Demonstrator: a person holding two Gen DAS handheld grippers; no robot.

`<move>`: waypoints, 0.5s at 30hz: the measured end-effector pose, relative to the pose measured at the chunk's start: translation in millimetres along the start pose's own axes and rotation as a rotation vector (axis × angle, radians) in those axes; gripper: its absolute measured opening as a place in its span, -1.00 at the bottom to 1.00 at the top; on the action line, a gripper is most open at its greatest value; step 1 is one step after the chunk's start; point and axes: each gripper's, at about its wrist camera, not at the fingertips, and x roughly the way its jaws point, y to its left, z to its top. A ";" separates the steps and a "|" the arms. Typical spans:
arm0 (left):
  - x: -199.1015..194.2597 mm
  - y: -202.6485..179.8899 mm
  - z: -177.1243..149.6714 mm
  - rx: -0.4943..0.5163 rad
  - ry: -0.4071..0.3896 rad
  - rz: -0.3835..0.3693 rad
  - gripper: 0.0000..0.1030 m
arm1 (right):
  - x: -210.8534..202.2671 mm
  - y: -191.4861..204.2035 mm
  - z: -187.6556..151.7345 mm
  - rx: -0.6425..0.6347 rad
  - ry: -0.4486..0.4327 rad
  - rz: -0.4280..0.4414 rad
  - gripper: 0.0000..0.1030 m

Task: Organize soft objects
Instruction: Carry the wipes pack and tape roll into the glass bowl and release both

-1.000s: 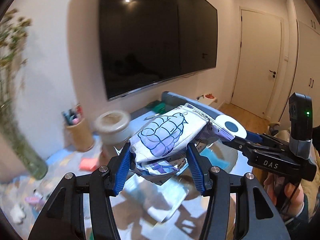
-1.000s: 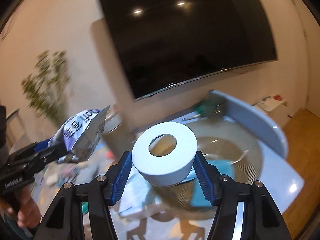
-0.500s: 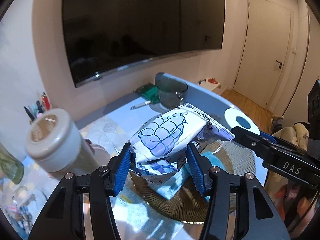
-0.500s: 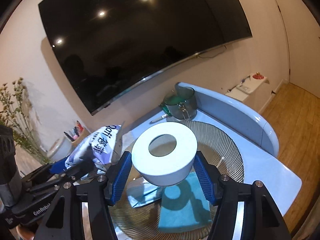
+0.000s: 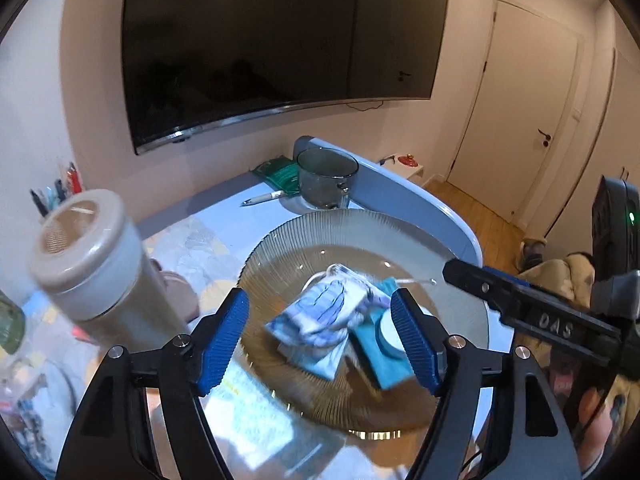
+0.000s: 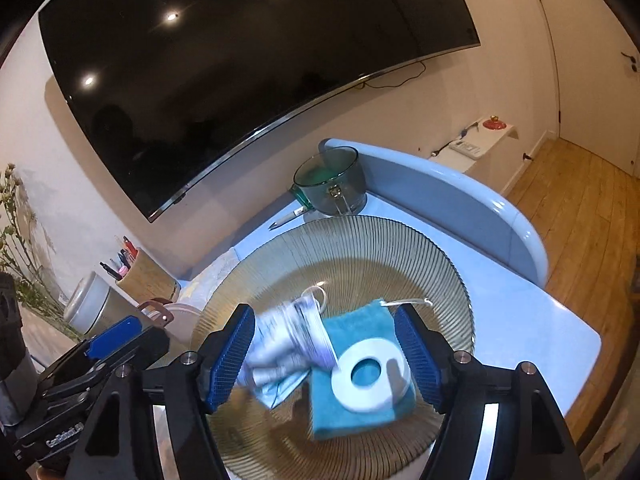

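Tissue pack (image 5: 320, 312) and paper roll (image 6: 370, 376) both lie in the ribbed glass bowl (image 6: 400, 240), roll on a teal cloth (image 6: 352, 328), pack just left of it. Left gripper (image 5: 320, 340) and right gripper (image 6: 324, 354): jaws apart, holding nothing, above the bowl. Risk: pack looks motion-blurred, maybe unsettled; it could slide off the pile or shove the roll. Bowl's near rim is cut off behind the gripper bodies.

text: "DAS" | on: right hand-held gripper (image 5: 456, 272) arm | other lettering: blurred, unreadable
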 end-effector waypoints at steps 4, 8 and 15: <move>-38.0 3.0 -12.9 0.020 -0.038 0.024 0.40 | -16.5 6.6 -8.4 0.005 -0.021 0.019 0.38; -85.5 20.8 -29.3 -0.003 -0.081 0.080 0.40 | -33.5 30.2 -19.4 -0.030 -0.040 0.062 0.40; -192.5 75.2 -69.3 -0.124 -0.178 0.302 0.40 | -73.9 119.0 -51.1 -0.206 -0.075 0.233 0.59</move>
